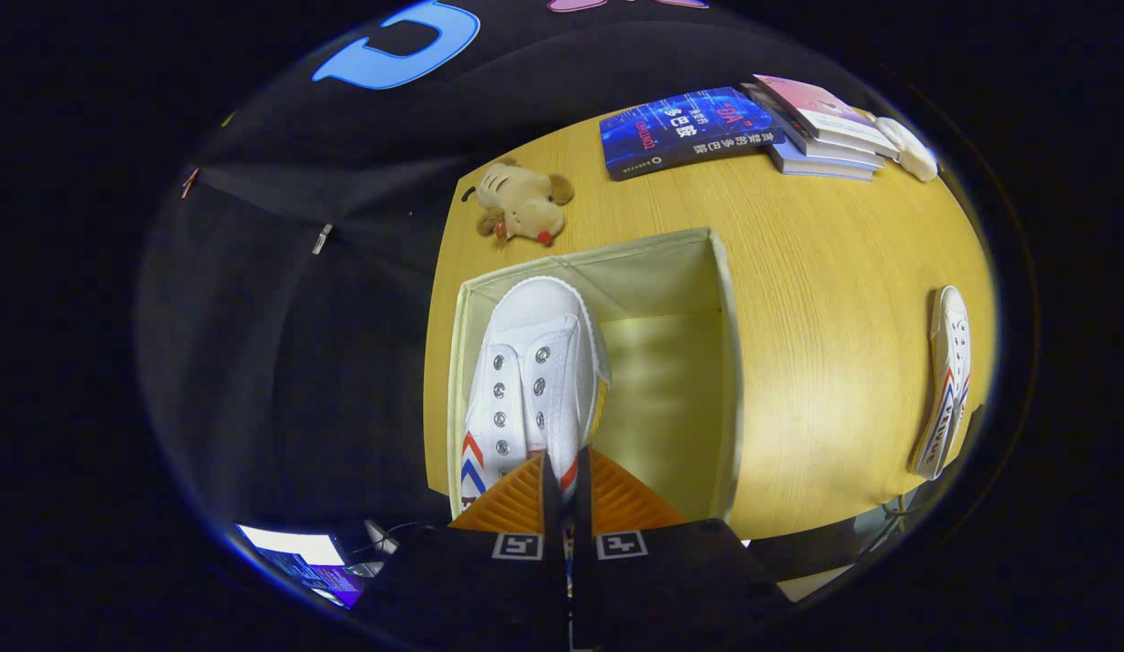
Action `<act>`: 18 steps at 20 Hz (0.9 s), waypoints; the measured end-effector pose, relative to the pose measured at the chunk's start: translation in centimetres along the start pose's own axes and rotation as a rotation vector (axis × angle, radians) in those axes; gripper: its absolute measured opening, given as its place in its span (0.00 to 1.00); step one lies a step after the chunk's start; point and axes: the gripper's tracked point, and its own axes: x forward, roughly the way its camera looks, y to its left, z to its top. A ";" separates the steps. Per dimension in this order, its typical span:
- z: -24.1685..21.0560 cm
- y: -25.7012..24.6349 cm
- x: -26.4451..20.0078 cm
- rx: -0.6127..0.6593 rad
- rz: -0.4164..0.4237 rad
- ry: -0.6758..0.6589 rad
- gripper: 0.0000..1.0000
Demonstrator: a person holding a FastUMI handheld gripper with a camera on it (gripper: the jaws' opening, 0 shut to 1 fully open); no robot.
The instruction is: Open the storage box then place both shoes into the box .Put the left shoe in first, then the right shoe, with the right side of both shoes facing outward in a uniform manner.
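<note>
White canvas makes up the shoe (pixel 534 380) held by the gripper (pixel 566 475), whose two fingers (pixel 516 498) stand almost together, pinching the shoe's heel edge between them. The tool points steeply down over the open storage box (pixel 726 362), so the shoe hangs toe-first inside it, along the box's left wall, with its eyelets and tongue facing the camera and red and blue stripes showing on its side near the fingers. Whether the toe touches the box floor cannot be told. The right half of the box floor is bare.

The box, a pale fabric one with its top open, sits on a wooden table (pixel 824 272). A second white shoe (pixel 946 380) lies on its side on the table, well apart to the right of the box. Beyond the box, a small plush dog (pixel 523 201) lies near the table's left edge, a blue book (pixel 684 131) lies farther back, and a short stack of books (pixel 824 127) sits just beside it.
</note>
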 end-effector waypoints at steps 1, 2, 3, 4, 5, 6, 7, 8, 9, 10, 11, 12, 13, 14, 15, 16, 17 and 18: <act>-0.1 0.0 0.5 0.003 -0.006 0.001 0.07; -0.2 -0.2 1.2 0.001 -0.016 0.001 0.07; -0.2 -0.5 1.8 0.002 -0.029 0.002 0.07; -0.3 -0.9 2.4 0.008 -0.042 0.002 0.07; -0.4 -1.2 2.8 0.017 -0.052 0.003 0.07; -0.4 -1.3 3.2 0.025 -0.058 0.005 0.07; -0.4 -1.4 3.4 0.034 -0.062 0.000 0.07; -0.4 -1.4 3.7 0.041 -0.065 -0.004 0.07; -0.5 -1.4 4.1 0.047 -0.066 -0.003 0.07; -0.6 -1.3 4.4 0.054 -0.065 -0.003 0.07; -0.7 -1.2 4.7 0.058 -0.063 -0.002 0.07; -0.8 -1.2 4.9 0.059 -0.061 -0.001 0.07; -0.7 -1.2 5.3 0.054 -0.056 -0.004 0.07; -0.7 -1.2 5.5 0.044 -0.050 -0.007 0.07; -0.8 -1.2 5.7 0.044 -0.051 -0.016 0.07; -0.9 -1.1 6.0 0.035 -0.042 -0.017 0.07; -1.1 -0.9 6.4 0.013 -0.028 -0.011 0.12; -1.6 -0.7 6.6 0.001 -0.016 0.008 0.16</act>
